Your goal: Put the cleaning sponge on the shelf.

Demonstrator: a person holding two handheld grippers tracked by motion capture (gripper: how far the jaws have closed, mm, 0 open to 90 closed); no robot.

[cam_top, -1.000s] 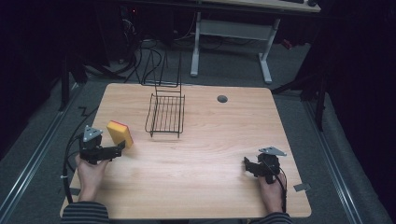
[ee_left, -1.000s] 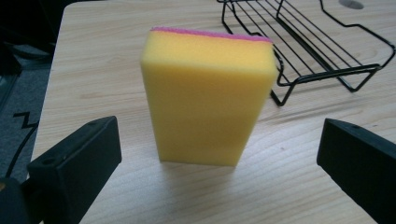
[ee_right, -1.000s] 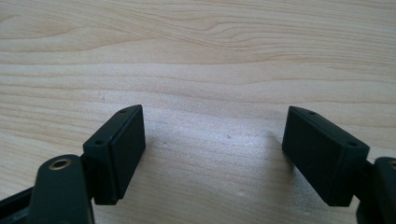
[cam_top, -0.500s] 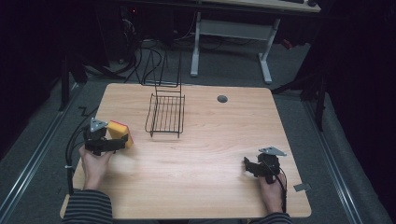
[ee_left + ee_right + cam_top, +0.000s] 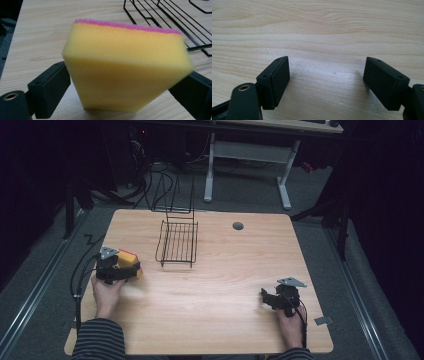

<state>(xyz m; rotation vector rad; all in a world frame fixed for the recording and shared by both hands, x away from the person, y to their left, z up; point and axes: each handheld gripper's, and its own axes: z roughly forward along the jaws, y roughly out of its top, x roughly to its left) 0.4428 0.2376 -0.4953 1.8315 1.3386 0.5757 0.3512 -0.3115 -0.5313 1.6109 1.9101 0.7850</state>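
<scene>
One bare wire rack [image 5: 177, 243]

Striped sleeves [image 5: 97, 340], black hand-held grippers [image 5: 134, 270]

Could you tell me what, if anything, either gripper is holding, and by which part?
The left gripper, jaws just closing, holds the sponge by its two yellow side faces. The right gripper is open and holds nothing.

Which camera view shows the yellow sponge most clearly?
The left gripper view: the sponge is close, showing its pink top layer, between the jaws of the left hand-held gripper. In the high view it is small and partly covered. The right gripper view gives bare table.
</scene>
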